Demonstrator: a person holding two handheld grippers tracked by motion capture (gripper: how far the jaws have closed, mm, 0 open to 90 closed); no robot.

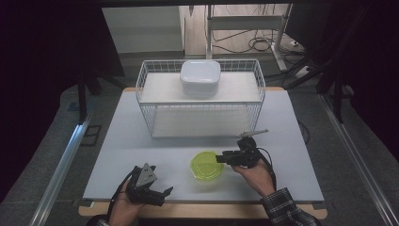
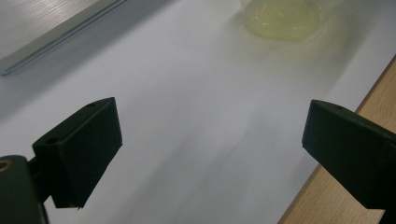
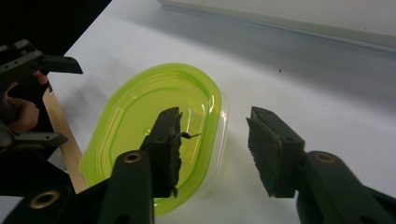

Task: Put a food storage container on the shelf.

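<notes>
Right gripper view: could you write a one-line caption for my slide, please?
Right gripper straddles the rim of a lime-green lidded container on the white table.

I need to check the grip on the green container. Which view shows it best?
The right gripper view: the green container is close and sharp, its rim between the right gripper's open jaws. The high view shows it small; the left gripper view shows a pale blur at the top.
</notes>
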